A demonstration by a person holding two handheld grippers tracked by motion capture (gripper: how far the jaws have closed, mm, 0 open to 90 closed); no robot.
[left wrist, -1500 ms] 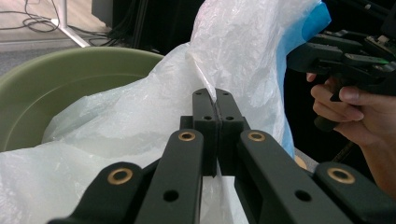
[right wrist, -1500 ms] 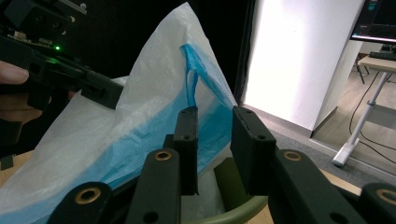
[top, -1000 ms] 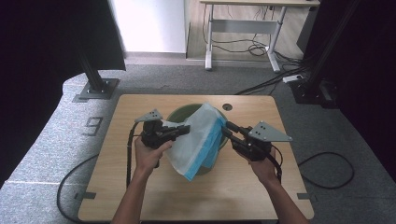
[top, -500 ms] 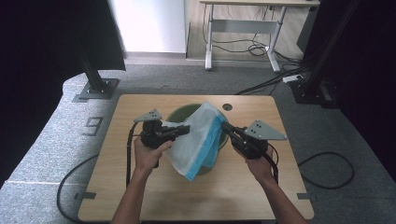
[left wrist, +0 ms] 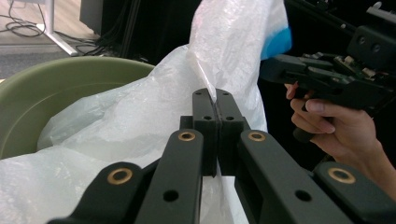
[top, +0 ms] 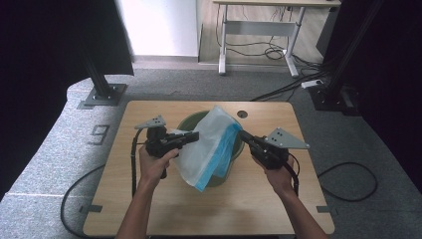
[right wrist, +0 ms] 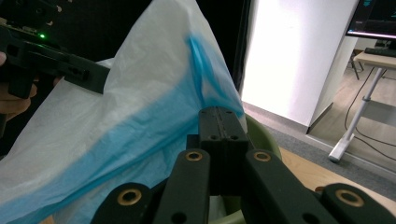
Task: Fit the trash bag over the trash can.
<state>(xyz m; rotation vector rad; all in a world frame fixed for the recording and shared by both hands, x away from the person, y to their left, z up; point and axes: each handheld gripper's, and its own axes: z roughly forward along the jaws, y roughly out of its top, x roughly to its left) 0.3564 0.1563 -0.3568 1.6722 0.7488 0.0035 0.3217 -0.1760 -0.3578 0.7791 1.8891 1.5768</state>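
Observation:
A white and blue plastic bag hangs over a green tub at the middle of the wooden table. From the left, my left gripper is shut on the bag's white film, which shows pinched between the pads in the left gripper view at the left gripper. My right gripper reaches in from the right and is shut on the bag's blue edge, whose fold rises from the tip of the right gripper. The bag stands stretched between the two. The tub's inside is partly hidden by the film.
A small round hole sits in the table behind the tub. Black cables trail on the grey floor on both sides. Black stands and a desk are beyond the table's far edge.
The right gripper has moved in to the bag's blue edge and its jaws have closed on it. The left gripper has kept still with the bag in it.

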